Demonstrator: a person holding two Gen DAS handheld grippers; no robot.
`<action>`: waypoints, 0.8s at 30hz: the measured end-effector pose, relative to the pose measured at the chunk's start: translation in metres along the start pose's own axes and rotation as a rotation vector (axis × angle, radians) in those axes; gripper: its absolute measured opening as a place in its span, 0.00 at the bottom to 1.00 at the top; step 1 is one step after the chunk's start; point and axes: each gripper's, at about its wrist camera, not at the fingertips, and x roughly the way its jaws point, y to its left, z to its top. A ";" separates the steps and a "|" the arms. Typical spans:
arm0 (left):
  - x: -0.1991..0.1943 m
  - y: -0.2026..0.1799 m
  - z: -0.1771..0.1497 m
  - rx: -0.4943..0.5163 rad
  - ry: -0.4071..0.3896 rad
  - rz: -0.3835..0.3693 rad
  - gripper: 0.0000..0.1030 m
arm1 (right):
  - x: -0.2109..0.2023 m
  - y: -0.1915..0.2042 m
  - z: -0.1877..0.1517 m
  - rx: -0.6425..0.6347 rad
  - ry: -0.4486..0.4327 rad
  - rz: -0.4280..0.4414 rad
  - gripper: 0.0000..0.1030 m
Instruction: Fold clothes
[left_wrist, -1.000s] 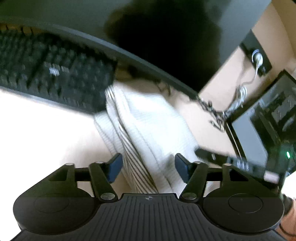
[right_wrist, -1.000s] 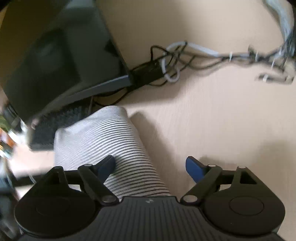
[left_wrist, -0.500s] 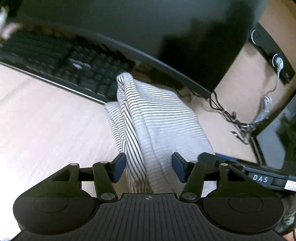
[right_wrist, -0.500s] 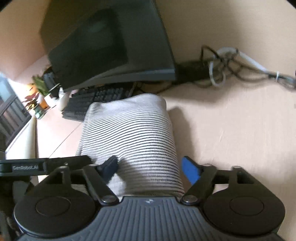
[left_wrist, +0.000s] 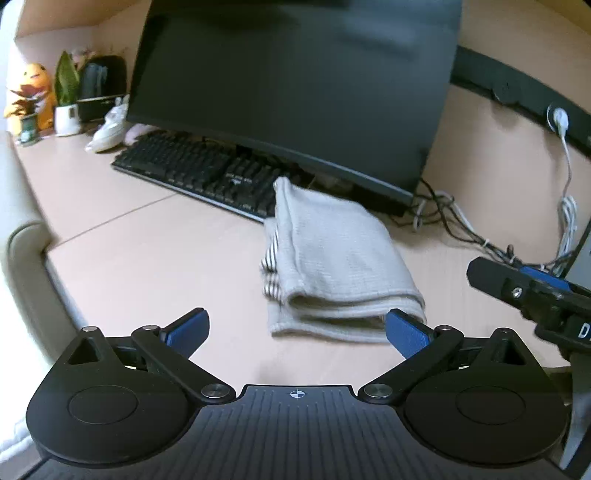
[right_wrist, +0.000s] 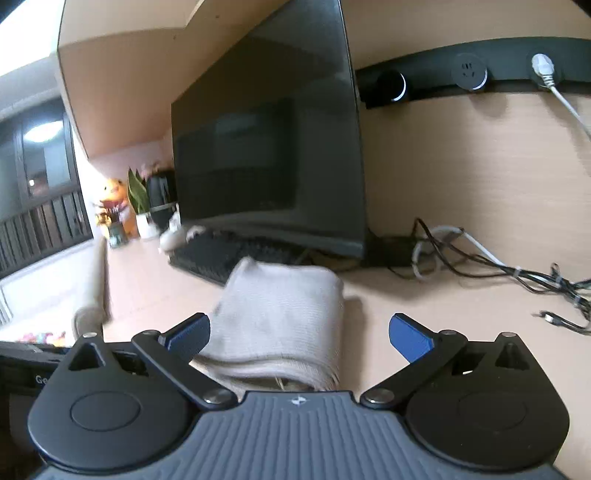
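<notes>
A folded grey-white striped garment (left_wrist: 332, 258) lies on the light wooden desk (left_wrist: 147, 258) in front of the monitor. It also shows in the right wrist view (right_wrist: 280, 325). My left gripper (left_wrist: 295, 332) is open and empty, hovering just short of the garment's near folded edge. My right gripper (right_wrist: 299, 334) is open and empty, above the garment's near end. The right gripper also shows in the left wrist view (left_wrist: 532, 291), to the right of the garment.
A black monitor (left_wrist: 288, 85) and black keyboard (left_wrist: 199, 173) stand right behind the garment. Tangled cables (left_wrist: 461, 225) lie at the right, below a black socket strip (right_wrist: 469, 74). Plants and a plush toy (left_wrist: 29, 96) sit far left. A chair back (left_wrist: 22, 258) is left.
Both grippers opened wider and pulled back and up from the garment, which now lies free on the desk. Both views have tilted up toward the monitor.
</notes>
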 end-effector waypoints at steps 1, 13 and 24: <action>-0.004 -0.006 -0.005 0.013 -0.005 0.015 1.00 | -0.005 0.000 -0.005 -0.006 0.004 -0.019 1.00; -0.033 -0.029 -0.008 0.011 -0.035 0.097 1.00 | -0.035 -0.011 -0.014 -0.033 -0.008 -0.080 1.00; -0.040 -0.023 -0.003 -0.033 -0.028 0.105 1.00 | -0.031 -0.020 -0.010 -0.007 0.036 -0.141 1.00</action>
